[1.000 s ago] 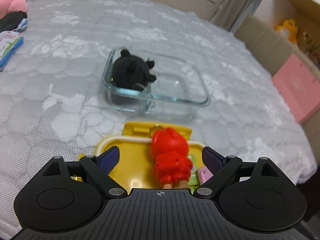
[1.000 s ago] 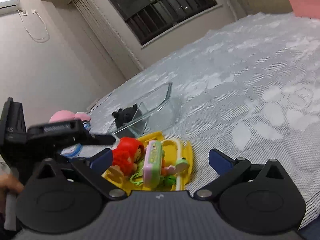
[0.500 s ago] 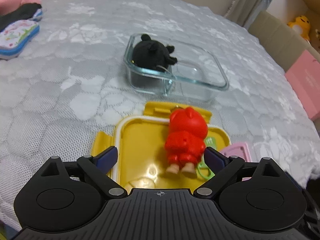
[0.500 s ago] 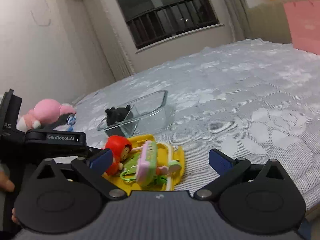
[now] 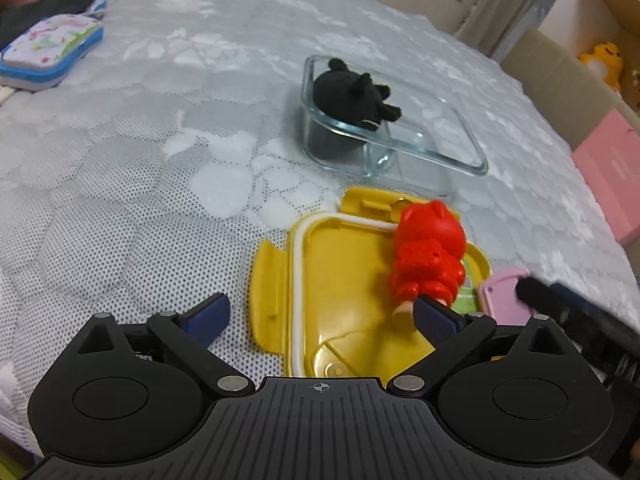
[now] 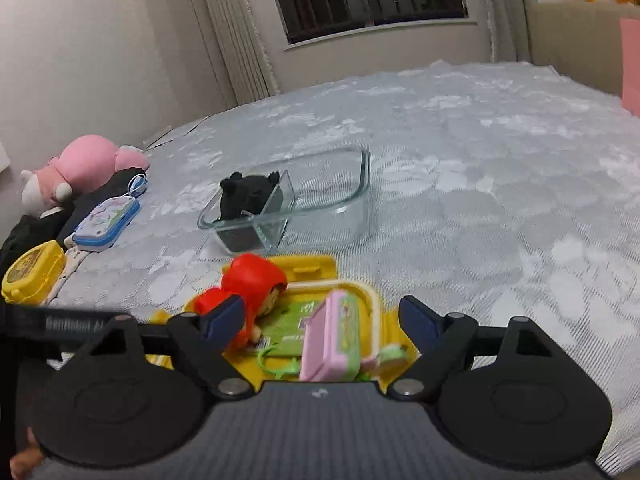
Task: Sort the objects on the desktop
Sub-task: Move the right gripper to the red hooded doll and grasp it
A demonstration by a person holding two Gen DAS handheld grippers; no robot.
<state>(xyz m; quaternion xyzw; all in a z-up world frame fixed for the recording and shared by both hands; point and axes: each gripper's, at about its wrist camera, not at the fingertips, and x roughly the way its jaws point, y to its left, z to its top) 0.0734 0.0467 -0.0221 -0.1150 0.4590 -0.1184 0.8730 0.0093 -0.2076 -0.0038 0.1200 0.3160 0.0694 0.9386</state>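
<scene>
A yellow lid tray (image 5: 340, 280) (image 6: 312, 270) lies on the grey patterned cloth. On it lie a red doll (image 5: 430, 256) (image 6: 252, 288), a pink and green case (image 6: 332, 338) (image 5: 504, 296) standing on edge, and a green card (image 6: 292, 320). Behind it stands a glass dish (image 5: 440, 152) (image 6: 340, 196) holding a black plush (image 5: 352, 94) (image 6: 248, 196) in its left compartment. My left gripper (image 5: 320, 314) is open and empty over the tray's left part. My right gripper (image 6: 322, 318) is open, its fingers either side of the pink case.
A blue-rimmed pouch (image 5: 50, 54) (image 6: 108, 222), a pink plush (image 6: 80, 170) and black cloth lie at the far left. A small yellow box (image 6: 32, 270) sits at the left edge. Cardboard boxes (image 5: 560, 68) and a pink box (image 5: 608, 176) stand at the right.
My left gripper has shifted left, so the tray and doll now sit right of centre. My right gripper has come closer over the tray, its fingers now flanking the pink case.
</scene>
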